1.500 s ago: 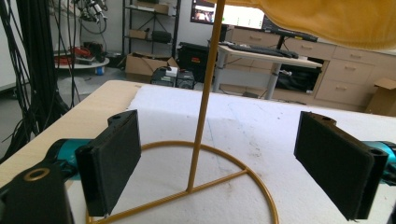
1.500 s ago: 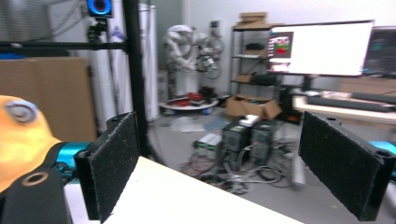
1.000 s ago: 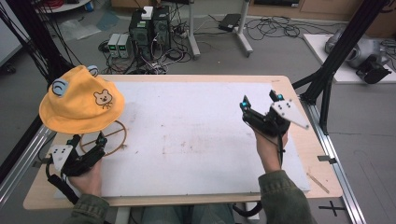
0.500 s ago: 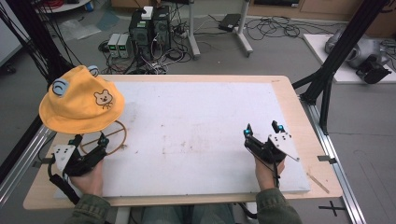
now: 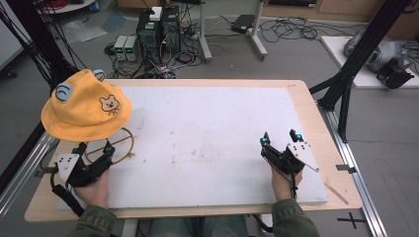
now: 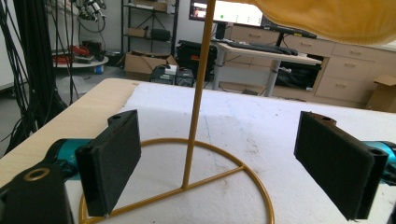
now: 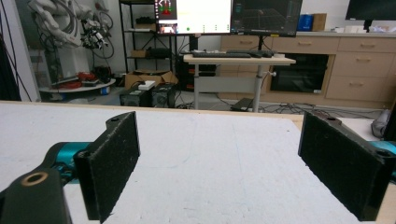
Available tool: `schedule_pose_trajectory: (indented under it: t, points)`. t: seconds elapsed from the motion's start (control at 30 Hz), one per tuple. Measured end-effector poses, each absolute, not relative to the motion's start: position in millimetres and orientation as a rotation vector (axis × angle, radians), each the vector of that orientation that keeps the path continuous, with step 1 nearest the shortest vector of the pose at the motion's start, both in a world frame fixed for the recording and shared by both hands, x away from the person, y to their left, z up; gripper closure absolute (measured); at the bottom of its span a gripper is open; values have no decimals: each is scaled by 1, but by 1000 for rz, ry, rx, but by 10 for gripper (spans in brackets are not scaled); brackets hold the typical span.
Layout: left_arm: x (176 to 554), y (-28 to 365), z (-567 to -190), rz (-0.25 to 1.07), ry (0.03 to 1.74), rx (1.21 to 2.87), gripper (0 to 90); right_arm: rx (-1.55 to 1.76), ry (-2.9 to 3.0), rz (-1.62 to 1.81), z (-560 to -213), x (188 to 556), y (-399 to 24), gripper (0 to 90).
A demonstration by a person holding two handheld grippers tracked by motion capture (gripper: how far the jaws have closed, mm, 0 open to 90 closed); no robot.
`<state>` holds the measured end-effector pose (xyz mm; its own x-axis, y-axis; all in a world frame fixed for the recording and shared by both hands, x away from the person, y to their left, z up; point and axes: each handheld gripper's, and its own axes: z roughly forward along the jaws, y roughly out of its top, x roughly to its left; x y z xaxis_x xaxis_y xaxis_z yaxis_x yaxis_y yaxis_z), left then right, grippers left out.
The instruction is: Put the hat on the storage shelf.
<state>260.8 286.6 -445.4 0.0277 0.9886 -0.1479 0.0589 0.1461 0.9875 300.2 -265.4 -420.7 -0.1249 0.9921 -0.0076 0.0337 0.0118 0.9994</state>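
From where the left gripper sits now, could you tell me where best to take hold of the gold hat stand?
Probably the thin upright rod of the gold hat stand, low down, approached straight ahead. It rises between the open jaws of the left gripper, while the yellow hat covers its top.

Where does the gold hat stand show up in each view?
High view: stand at left, under the yellow hat.
Left gripper view: its pole and ring base at centre, between the open jaws.
Right gripper view: nothing to place.
Shared landmark: the white board.
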Motion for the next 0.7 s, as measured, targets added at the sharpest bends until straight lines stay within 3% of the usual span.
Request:
schedule_pose_trajectory:
  t: [0.7]
  points:
    - [261,286,-447,1044,1298,1157,151,1189,1344,1300,-428,300,-267,125]
